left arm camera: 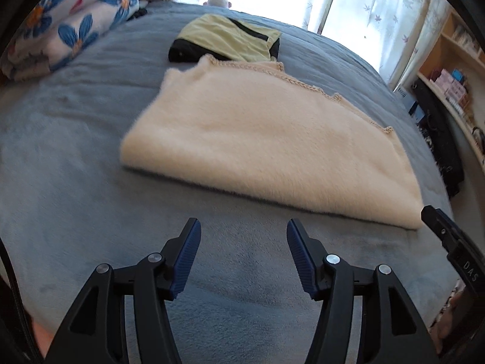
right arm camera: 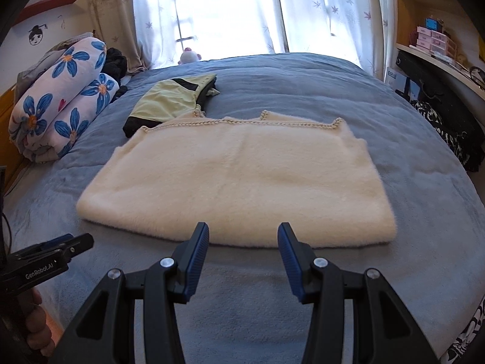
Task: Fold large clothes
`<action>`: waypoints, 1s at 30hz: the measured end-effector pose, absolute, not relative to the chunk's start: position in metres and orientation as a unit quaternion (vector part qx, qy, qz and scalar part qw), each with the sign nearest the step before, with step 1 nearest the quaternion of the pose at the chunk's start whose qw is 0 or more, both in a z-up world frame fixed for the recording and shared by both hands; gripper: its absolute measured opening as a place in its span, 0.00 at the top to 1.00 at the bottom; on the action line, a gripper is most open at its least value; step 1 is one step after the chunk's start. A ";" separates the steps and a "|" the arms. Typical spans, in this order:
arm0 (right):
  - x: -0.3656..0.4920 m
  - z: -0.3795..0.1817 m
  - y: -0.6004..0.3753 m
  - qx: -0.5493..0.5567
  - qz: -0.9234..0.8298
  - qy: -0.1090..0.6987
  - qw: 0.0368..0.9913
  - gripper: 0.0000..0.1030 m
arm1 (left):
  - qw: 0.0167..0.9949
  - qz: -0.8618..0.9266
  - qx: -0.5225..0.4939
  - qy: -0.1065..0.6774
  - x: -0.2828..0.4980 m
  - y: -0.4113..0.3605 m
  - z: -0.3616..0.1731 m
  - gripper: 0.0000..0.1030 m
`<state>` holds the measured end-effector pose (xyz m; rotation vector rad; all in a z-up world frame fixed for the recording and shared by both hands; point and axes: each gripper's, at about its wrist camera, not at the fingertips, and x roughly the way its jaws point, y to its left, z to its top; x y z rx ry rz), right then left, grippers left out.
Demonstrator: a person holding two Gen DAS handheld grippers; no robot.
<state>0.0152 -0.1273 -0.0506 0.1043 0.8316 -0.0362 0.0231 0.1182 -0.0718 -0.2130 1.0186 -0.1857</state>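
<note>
A cream fuzzy sweater (left arm camera: 257,148) lies folded flat on the blue-grey bed cover (left arm camera: 75,157), its knitted trim along the far edge. It also shows in the right wrist view (right arm camera: 242,182). My left gripper (left arm camera: 244,227) is open and empty, hovering over the bed just short of the sweater's near edge. My right gripper (right arm camera: 243,232) is open and empty, its fingertips at the sweater's near edge. The left gripper also shows at the lower left of the right wrist view (right arm camera: 72,244), and the right one at the right edge of the left wrist view (left arm camera: 436,218).
A folded yellow-green and black garment (right arm camera: 169,103) lies just beyond the sweater. A rolled floral quilt (right arm camera: 57,103) sits at the bed's left side. A small plush toy (right arm camera: 189,56) is at the far edge by the curtained window. Shelves and a dark bag (right arm camera: 439,112) stand at the right.
</note>
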 end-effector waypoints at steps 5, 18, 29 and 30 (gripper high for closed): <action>0.023 -0.065 -0.122 0.048 -0.012 0.416 0.908 0.54 | 0.843 -0.106 -0.164 0.501 0.037 0.131 -0.102 0.44; 0.053 -0.097 -0.115 0.060 0.011 0.442 0.895 0.54 | 0.830 -0.096 -0.264 0.481 0.097 0.151 -0.149 0.44; 0.091 -0.114 -0.109 0.069 0.026 0.448 0.891 0.54 | 0.847 -0.076 -0.261 0.456 0.155 0.147 -0.148 0.46; 0.095 -0.114 -0.108 0.071 0.027 0.448 0.891 0.54 | 0.850 -0.073 -0.258 0.454 0.159 0.146 -0.146 0.48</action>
